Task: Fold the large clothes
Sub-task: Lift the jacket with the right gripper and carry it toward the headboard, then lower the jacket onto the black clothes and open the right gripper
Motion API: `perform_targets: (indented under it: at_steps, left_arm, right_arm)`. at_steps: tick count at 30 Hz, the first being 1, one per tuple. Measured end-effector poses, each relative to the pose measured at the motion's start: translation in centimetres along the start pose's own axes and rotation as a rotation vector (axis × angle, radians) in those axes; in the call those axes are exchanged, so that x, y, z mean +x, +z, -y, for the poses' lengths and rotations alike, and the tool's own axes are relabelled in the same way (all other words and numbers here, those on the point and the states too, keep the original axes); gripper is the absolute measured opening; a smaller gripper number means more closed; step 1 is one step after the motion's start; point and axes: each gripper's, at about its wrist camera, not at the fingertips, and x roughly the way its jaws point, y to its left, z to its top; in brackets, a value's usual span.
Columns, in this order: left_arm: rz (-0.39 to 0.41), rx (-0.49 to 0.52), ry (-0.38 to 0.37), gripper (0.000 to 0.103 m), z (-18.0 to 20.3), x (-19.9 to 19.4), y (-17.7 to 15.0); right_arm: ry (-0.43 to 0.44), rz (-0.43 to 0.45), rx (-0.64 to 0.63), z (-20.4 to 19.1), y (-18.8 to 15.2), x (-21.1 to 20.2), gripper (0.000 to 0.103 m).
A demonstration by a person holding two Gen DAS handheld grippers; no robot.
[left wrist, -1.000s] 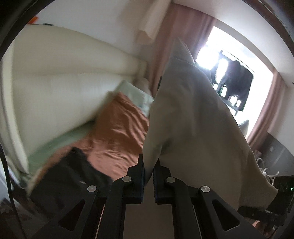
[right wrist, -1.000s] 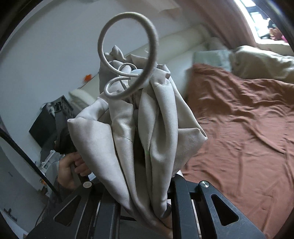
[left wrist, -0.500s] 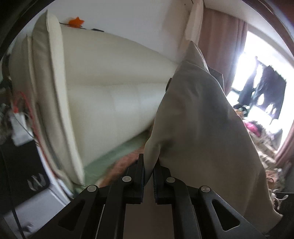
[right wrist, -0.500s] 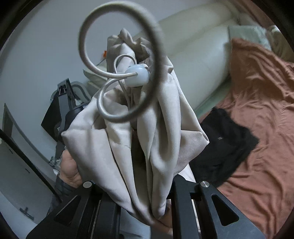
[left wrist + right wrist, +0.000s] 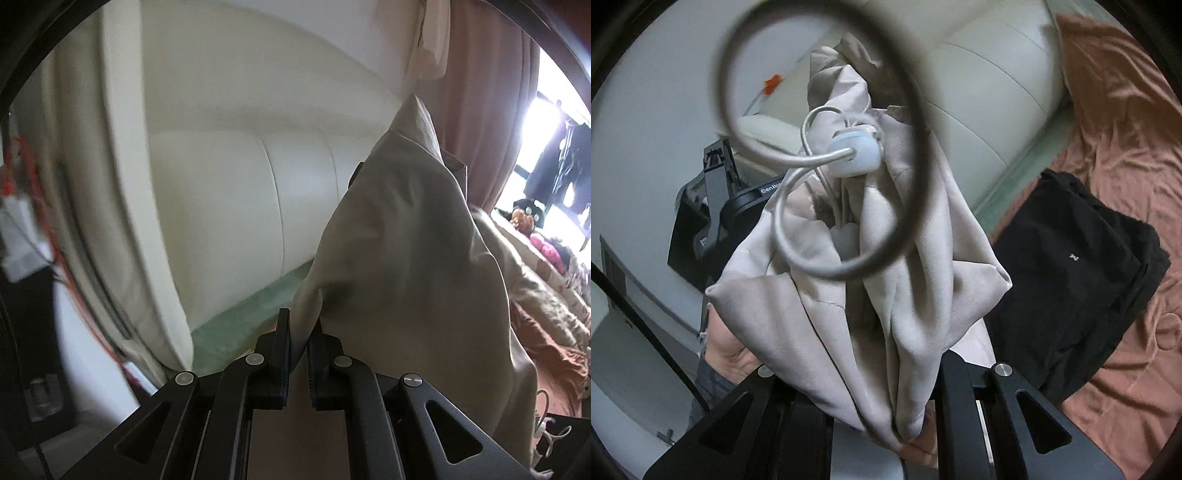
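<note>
Both grippers clamp the beige garment (image 5: 406,258): the left gripper (image 5: 299,354) pinches an edge between closed fingers at lower centre, and the right gripper (image 5: 886,406) is closed on a bunched fold, its drawstring (image 5: 812,158) looping toward the lens. To fold well, I would spread the hands apart until the cloth hangs taut (it is badly crumpled), then lower it flat onto the rust-coloured bed sheet (image 5: 1126,147), beside the black garment (image 5: 1071,258). A cream headboard (image 5: 240,184) fills the upper left.

Beige garment (image 5: 923,295) is held aloft, bunched and hanging in vertical folds, with an elastic drawcord (image 5: 798,236) and toggle (image 5: 855,153) exposed. Black garment (image 5: 1071,273) lies crumpled on the bed.
</note>
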Motion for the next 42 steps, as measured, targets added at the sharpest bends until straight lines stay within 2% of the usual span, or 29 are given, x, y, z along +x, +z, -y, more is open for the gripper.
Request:
perform_targets:
  at_steps: [5, 10, 14, 15, 17, 19, 21, 23, 26, 28, 32, 34, 35, 36, 42]
  left_arm:
    - [-0.063, 0.028, 0.002, 0.007, 1.3, 6.5, -0.9]
    - [-0.097, 0.061, 0.002, 0.007, 3.0, 10.8, -1.6]
    - [-0.166, 0.082, 0.019, 0.012, 3.3, 15.5, -3.0]
    - [-0.189, 0.079, 0.034, 0.017, 2.7, 16.9, -3.4]
    - [-0.21, 0.045, 0.089, 0.018, 1.8, 18.1, -4.6]
    - [-0.218, 0.024, 0.087, 0.018, 1.5, 18.0, -5.0]
    - [-0.23, 0.034, 0.082, 0.018, 1.2, 17.6, -5.7]
    - [-0.231, 0.041, 0.075, 0.019, 0.8, 16.8, -6.4]
    - [-0.241, 0.026, 0.046, 0.019, 0.1, 16.1, -7.5]
    - [-0.256, 0.031, 0.037, 0.019, 0.0, 15.2, -8.8]
    - [-0.27, 0.059, 0.018, 0.02, 1.0, 12.6, -11.4]
    - [-0.271, 0.07, 0.009, 0.029, 1.5, 11.6, -12.3]
    - [-0.267, 0.072, 0.002, 0.04, 1.6, 10.8, -12.8]
    - [-0.262, 0.068, -0.008, 0.047, 1.8, 10.1, -13.2]
    - [-0.242, 0.068, -0.059, 0.048, 3.8, 6.2, -14.4]
  right_arm:
    - [-0.026, 0.006, 0.029, 4.3, 1.4, -0.5, 0.009]
    - [-0.087, 0.027, 0.106, 9.0, 1.8, 0.3, 0.011]
    - [-0.195, -0.031, 0.206, 13.5, 2.1, 1.8, 0.02]
    - [-0.233, -0.071, 0.24, 15.0, 2.1, 2.6, 0.024]
    - [-0.249, -0.108, 0.279, 16.0, 1.9, 3.6, 0.028]
    - [-0.219, -0.099, 0.308, 16.6, 1.8, 3.4, 0.03]
    - [-0.188, -0.076, 0.344, 16.8, 1.6, 2.1, 0.036]
    - [-0.171, -0.055, 0.382, 17.8, 1.0, 0.8, 0.036]
    - [-0.204, -0.025, 0.417, 20.0, 0.4, -1.4, 0.038]
    - [-0.287, 0.003, 0.397, 20.1, -0.1, -3.3, 0.049]
    - [-0.344, 0.026, 0.366, 17.8, -0.8, -5.9, 0.051]
    - [-0.371, 0.026, 0.331, 16.9, -1.7, -7.8, 0.051]
    - [-0.382, 0.028, 0.313, 16.3, -2.2, -9.2, 0.051]
    - [-0.391, 0.031, 0.295, 15.6, -2.4, -10.0, 0.051]
    - [-0.422, 0.031, 0.19, 11.4, -3.7, -14.0, 0.052]
